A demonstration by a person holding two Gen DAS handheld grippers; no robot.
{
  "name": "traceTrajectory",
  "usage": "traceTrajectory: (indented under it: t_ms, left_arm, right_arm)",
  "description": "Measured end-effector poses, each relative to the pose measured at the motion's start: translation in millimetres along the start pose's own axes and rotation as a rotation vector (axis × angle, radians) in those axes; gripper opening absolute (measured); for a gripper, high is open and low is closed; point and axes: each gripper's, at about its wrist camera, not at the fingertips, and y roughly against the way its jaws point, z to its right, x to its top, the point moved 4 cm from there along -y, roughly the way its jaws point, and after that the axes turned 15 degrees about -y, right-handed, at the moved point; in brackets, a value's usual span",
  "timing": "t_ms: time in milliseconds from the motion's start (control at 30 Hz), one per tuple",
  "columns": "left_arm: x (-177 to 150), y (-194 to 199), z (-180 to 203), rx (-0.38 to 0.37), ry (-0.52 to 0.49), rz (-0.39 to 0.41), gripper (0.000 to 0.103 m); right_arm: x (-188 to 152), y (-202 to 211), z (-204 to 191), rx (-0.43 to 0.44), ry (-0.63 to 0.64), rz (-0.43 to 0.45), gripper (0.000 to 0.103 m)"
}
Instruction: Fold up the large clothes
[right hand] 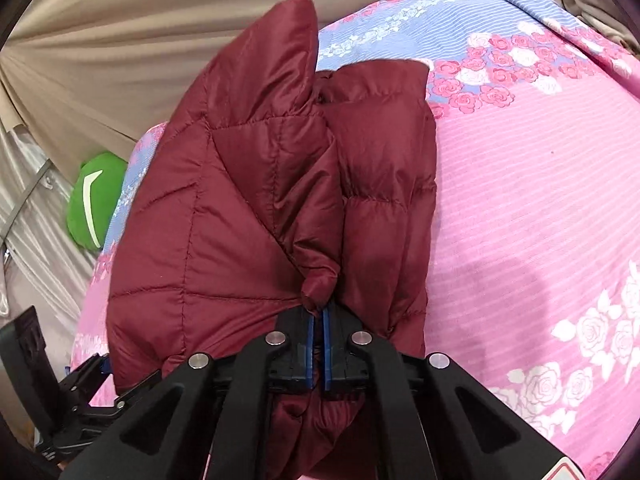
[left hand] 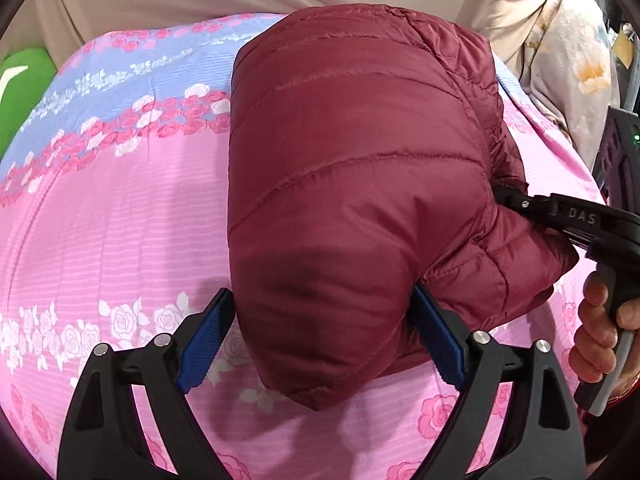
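A dark red quilted puffer jacket (left hand: 352,152) lies folded on a pink and blue floral bedsheet (left hand: 100,216). My left gripper (left hand: 320,340) is open, its blue pads on either side of the jacket's near folded end, which bulges between them. My right gripper (right hand: 319,320) is shut on a pinched fold of the jacket (right hand: 240,208) at its edge. The right gripper also shows in the left wrist view (left hand: 520,202), clamped at the jacket's right side, with the person's hand (left hand: 600,332) on its handle. The left gripper shows at the lower left of the right wrist view (right hand: 100,372).
The bedsheet (right hand: 520,184) covers the bed all around the jacket. A green cushion (left hand: 24,92) lies at the bed's far left edge, also in the right wrist view (right hand: 94,200). Beige curtains (right hand: 120,48) hang behind. A pale floral cloth (left hand: 568,68) sits at the far right.
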Motion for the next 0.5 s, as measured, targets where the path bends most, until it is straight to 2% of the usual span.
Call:
traceTrajectory:
  t_ms: [133, 167, 200, 267, 300, 367, 400, 433, 467, 500]
  left_arm:
    - [-12, 18, -4, -0.004, -0.036, 0.007, 0.087]
    - [-18, 24, -5, -0.012, -0.046, 0.010, 0.090]
    - [-22, 27, -5, -0.016, -0.051, 0.011, 0.092]
    - [-32, 30, -9, -0.005, -0.059, 0.006, 0.092]
    - [-35, 27, -11, 0.003, -0.060, -0.002, 0.092]
    - [-37, 16, -12, 0.032, -0.057, -0.021, 0.088]
    - [-35, 12, -13, 0.032, -0.054, -0.025, 0.077]
    - [-31, 10, -11, 0.006, -0.049, -0.016, 0.072]
    - [-29, 10, -12, -0.010, -0.043, -0.007, 0.063]
    - [-26, 11, -11, -0.018, -0.042, 0.002, 0.053]
  right_arm:
    - [-11, 37, -2, 0.049, -0.004, 0.056, 0.017]
    - [-19, 48, -2, 0.068, 0.004, 0.063, 0.026]
    - [-26, 55, -1, 0.085, 0.004, 0.067, 0.042]
    - [-42, 66, 0, 0.123, 0.004, 0.062, 0.057]
    - [-46, 66, 2, 0.131, 0.002, 0.055, 0.059]
    - [-56, 56, -1, 0.135, 0.003, 0.022, 0.059]
    - [-56, 49, -3, 0.130, 0.007, 0.012, 0.058]
    - [-57, 42, -6, 0.108, 0.010, 0.006, 0.054]
    - [-56, 37, -9, 0.102, 0.021, 0.000, 0.029]
    - [-55, 39, -10, 0.107, 0.030, -0.002, 0.015]
